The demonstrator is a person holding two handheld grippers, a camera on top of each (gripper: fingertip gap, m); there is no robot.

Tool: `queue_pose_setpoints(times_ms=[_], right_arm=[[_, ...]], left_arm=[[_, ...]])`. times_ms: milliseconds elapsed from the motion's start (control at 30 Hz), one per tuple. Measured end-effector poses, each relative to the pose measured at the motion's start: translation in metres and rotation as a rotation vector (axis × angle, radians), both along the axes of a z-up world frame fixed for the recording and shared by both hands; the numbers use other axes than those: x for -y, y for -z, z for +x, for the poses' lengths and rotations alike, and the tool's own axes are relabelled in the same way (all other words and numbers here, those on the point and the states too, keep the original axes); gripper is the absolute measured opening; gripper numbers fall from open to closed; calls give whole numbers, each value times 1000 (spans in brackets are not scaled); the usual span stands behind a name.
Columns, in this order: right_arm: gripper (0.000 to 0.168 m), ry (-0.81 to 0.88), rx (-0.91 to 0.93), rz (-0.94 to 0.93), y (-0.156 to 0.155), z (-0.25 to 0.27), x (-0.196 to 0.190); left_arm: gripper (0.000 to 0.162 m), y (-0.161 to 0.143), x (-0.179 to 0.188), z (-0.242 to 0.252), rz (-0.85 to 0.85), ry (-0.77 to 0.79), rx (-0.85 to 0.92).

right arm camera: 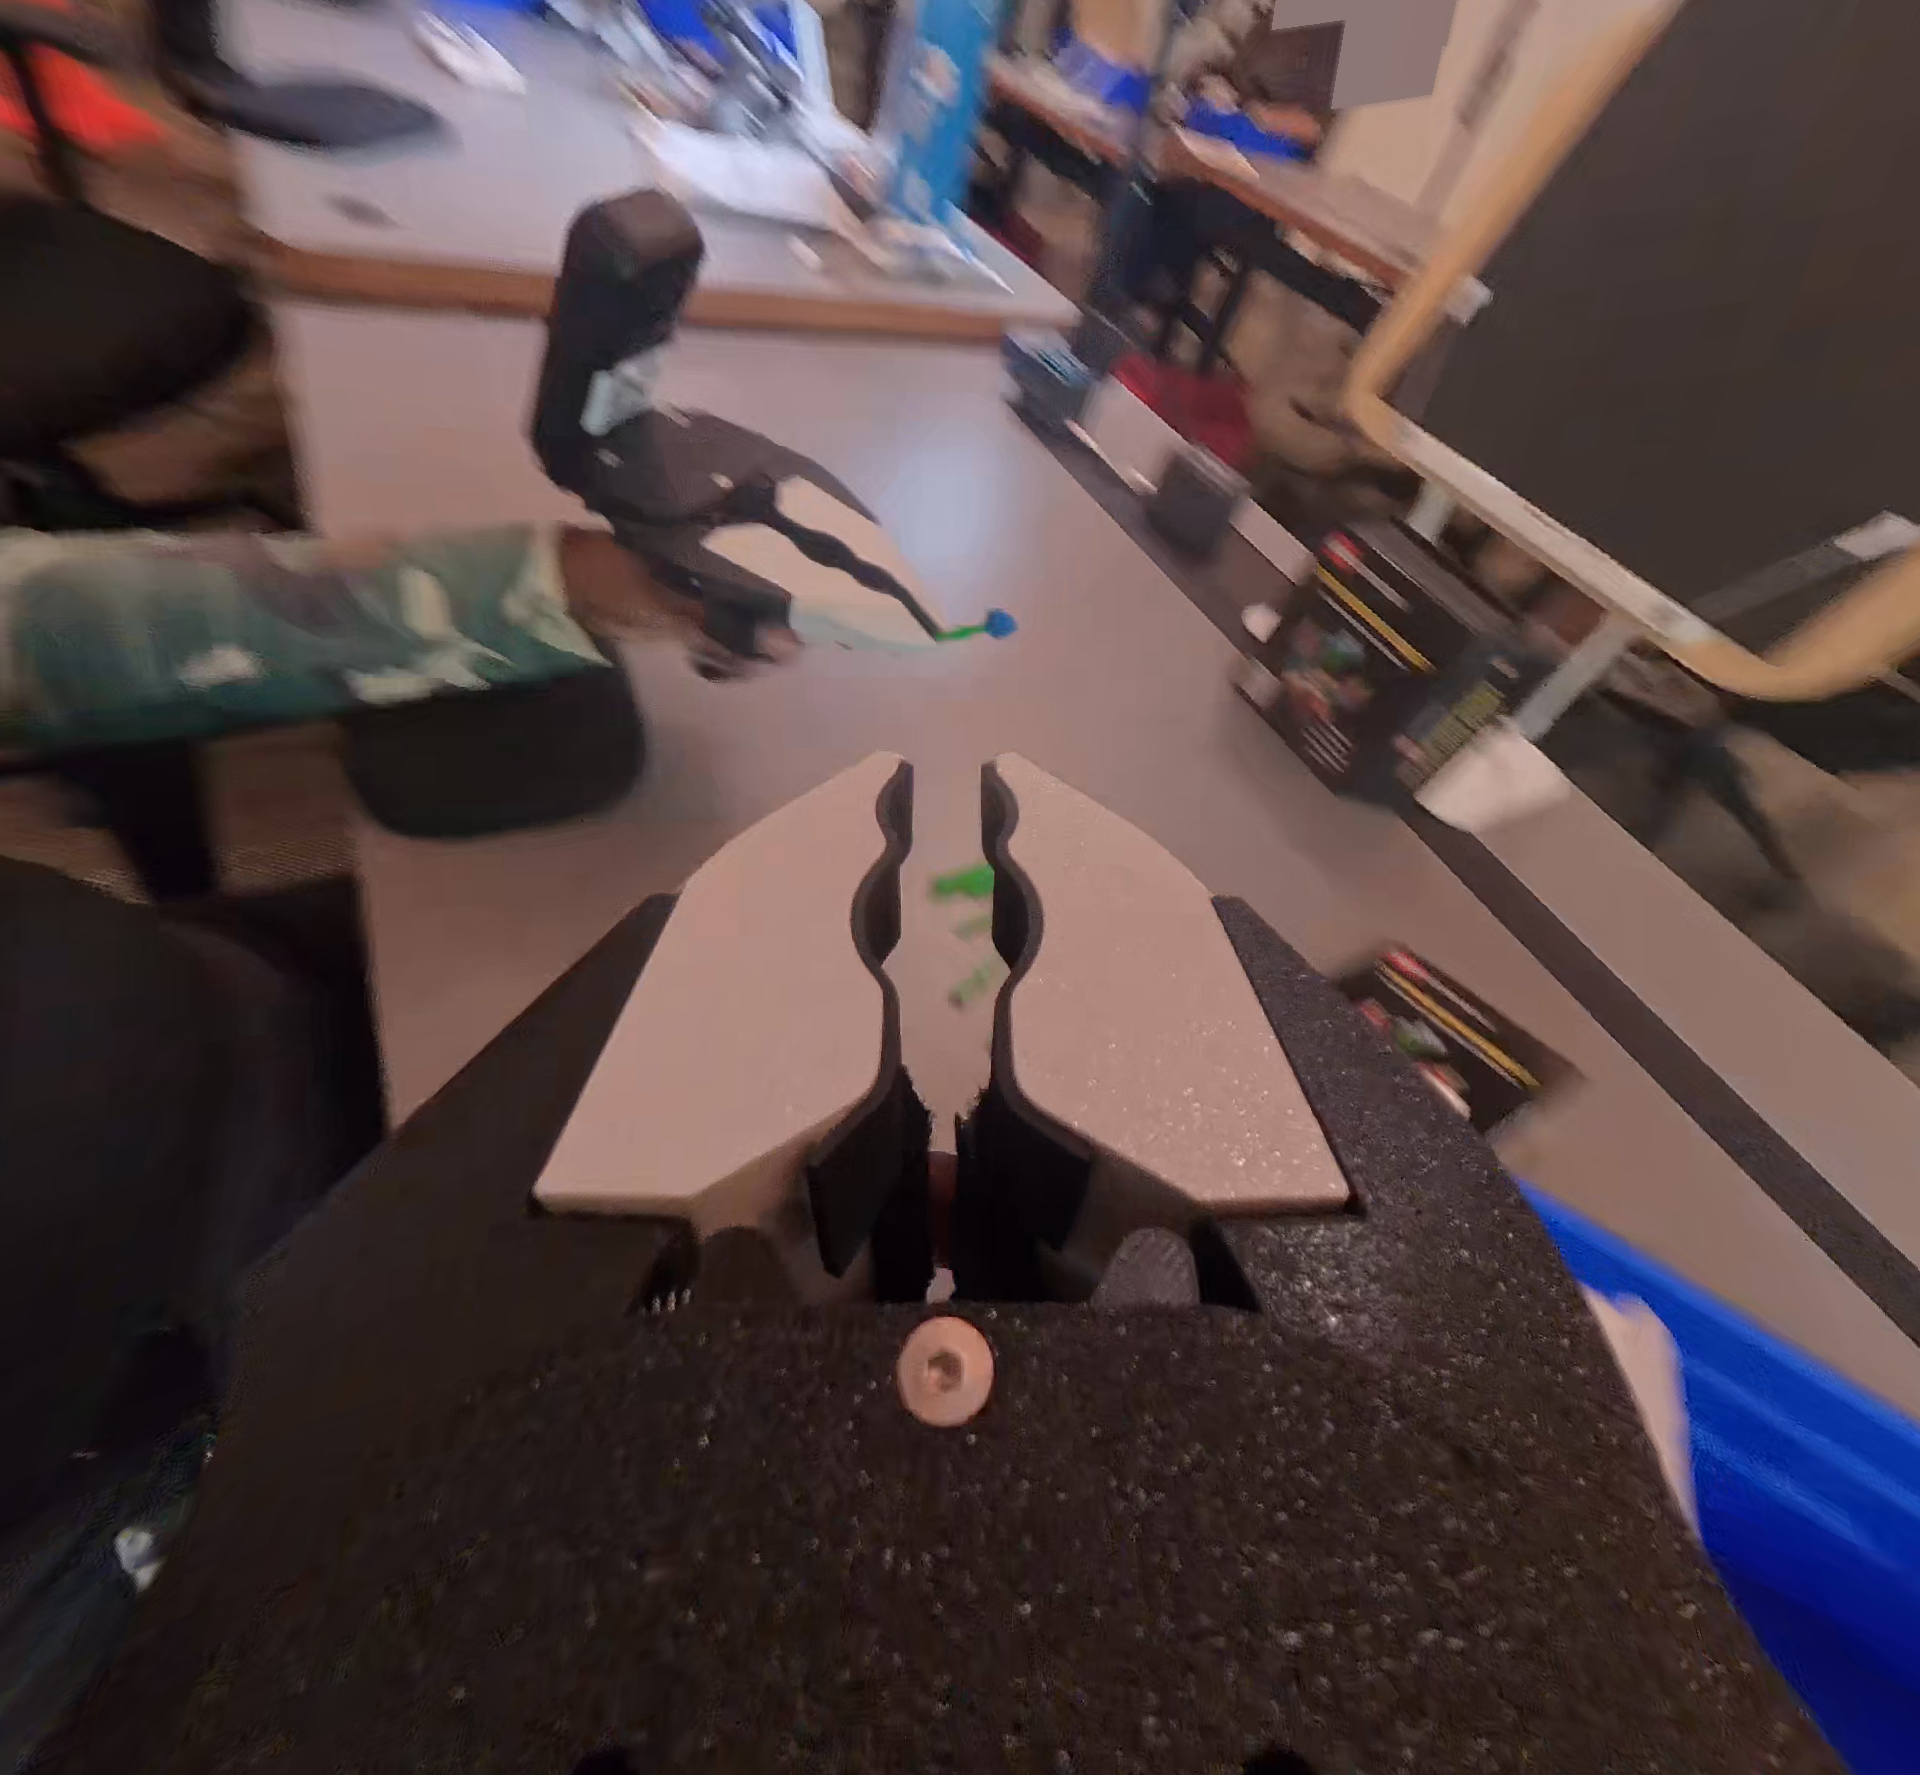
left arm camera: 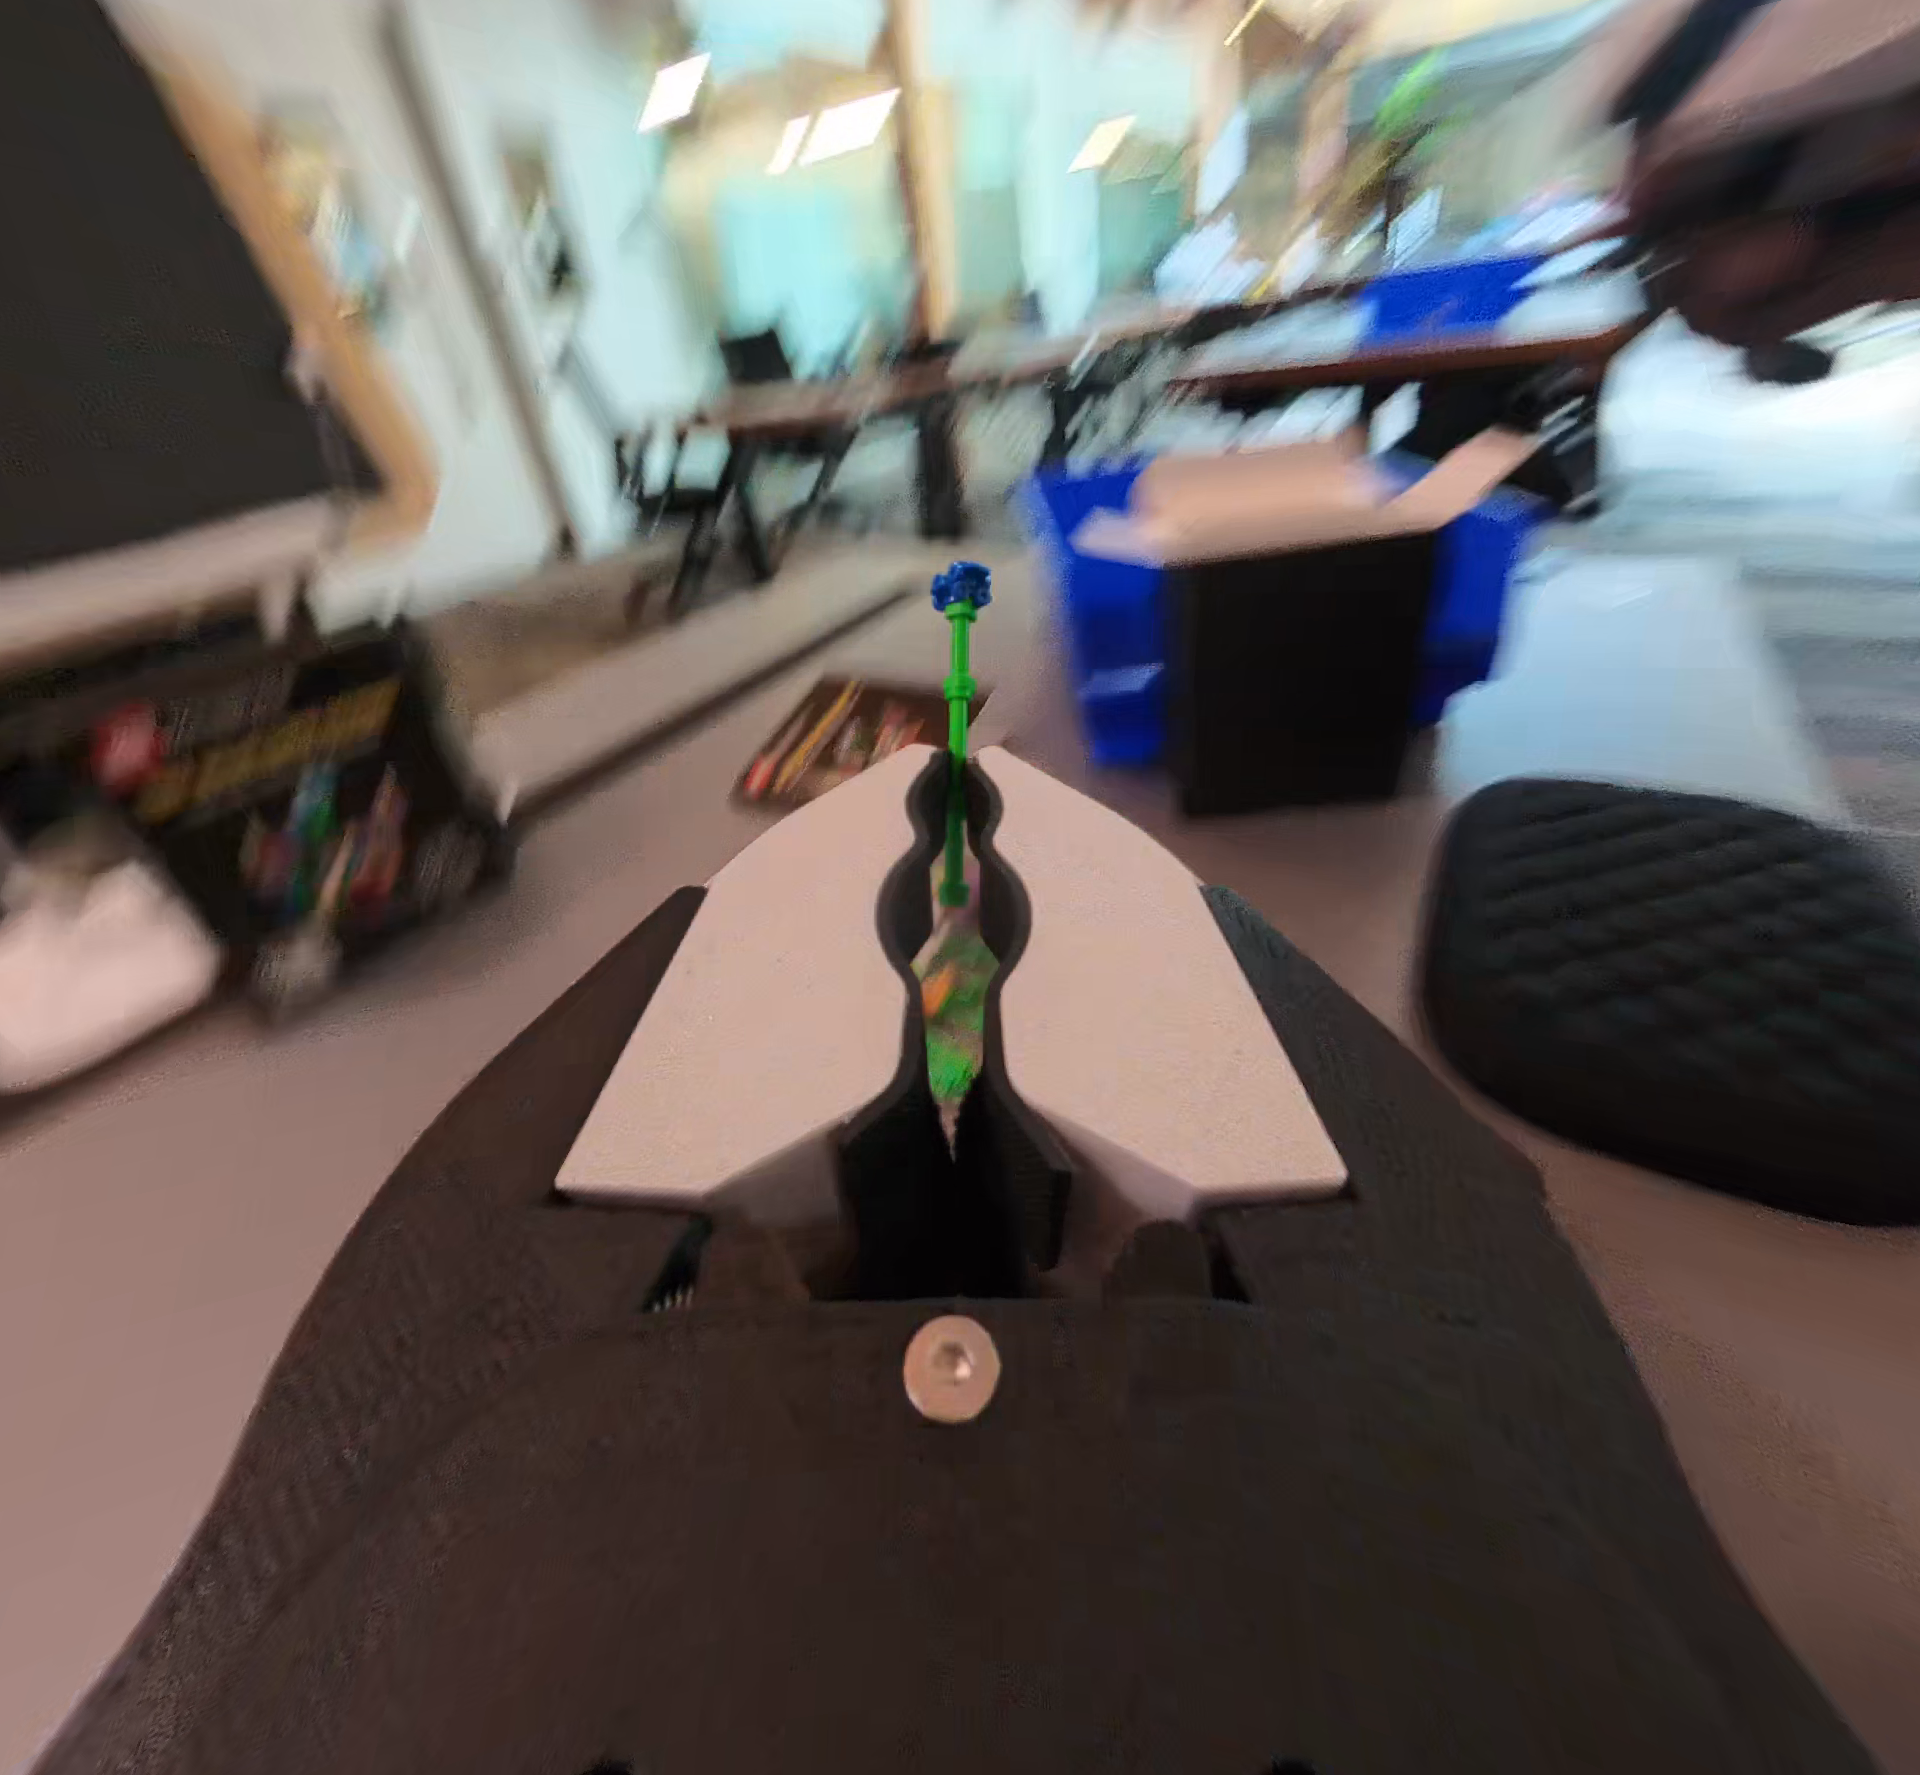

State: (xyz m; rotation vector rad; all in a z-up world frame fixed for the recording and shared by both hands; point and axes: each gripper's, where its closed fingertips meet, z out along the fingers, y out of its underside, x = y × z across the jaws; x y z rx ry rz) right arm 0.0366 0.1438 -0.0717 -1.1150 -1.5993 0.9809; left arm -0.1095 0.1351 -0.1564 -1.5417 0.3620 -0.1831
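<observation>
My left gripper (left arm camera: 958,761) is shut on a thin green plastic stem (left arm camera: 956,728) topped by a small blue flower piece (left arm camera: 960,586), which sticks up past the fingertips. The right wrist view shows that gripper (right arm camera: 925,629) farther off, held by a hand in a patterned sleeve, with the stem and blue flower (right arm camera: 1000,623) at its tip. My right gripper (right arm camera: 945,769) is open a narrow gap and empty, above the grey table (right arm camera: 1039,520). Several small green pieces (right arm camera: 964,884) lie on the table below its fingers.
A black box of coloured parts (right arm camera: 1382,655) stands at the table's right edge and shows in the left wrist view (left arm camera: 260,790). A flat tray of parts (left arm camera: 831,738), a blue bin with a cardboard box (left arm camera: 1278,582) and a black quilted cushion (left arm camera: 1683,987) sit ahead.
</observation>
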Motion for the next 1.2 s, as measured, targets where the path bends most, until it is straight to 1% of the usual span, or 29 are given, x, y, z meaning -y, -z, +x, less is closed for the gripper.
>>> queue_pose_setpoints(times_ms=[67, 100, 133, 233, 300, 400, 533, 700, 933, 1033, 1067, 1133, 1200], right_arm=[[12, -122, -51, -47, -2, -10, 17], [13, -169, -63, -46, -1, -15, 24], [15, -209, -68, -27, 2, -20, 31], [22, -285, -71, 63, 12, -32, 48], [22, -315, -63, 84, 16, -39, 58], [21, -322, -25, 66, 25, -47, 63], [18, -290, 34, 24, 36, -53, 57], [13, -237, 83, -60, 40, -57, 50], [11, -200, 112, -70, 46, -62, 48], [11, -184, 114, -76, 46, -63, 45], [11, -182, 100, -77, 45, -64, 44], [11, -166, 80, -89, 42, -66, 41], [11, -161, 68, -93, 41, -67, 41]], left_arm=[[3, -35, 25, 30, 209, 174, -16], [3, -44, 36, 41, 261, 238, -11], [3, -48, 43, 50, 280, 293, 5], [3, -40, 52, 67, 247, 406, 11], [3, -32, 51, 72, 213, 424, -24], [3, -28, 53, 80, 210, 447, -65], [3, -23, 50, 79, 212, 415, -129], [3, -22, 46, 75, 226, 359, -177], [3, -18, 42, 74, 224, 321, -229], [4, -21, 40, 71, 237, 289, -217], [7, -24, 39, 70, 254, 270, -218], [24, -30, 38, 69, 299, 213, -262], [32, -35, 36, 70, 343, 128, -370]])
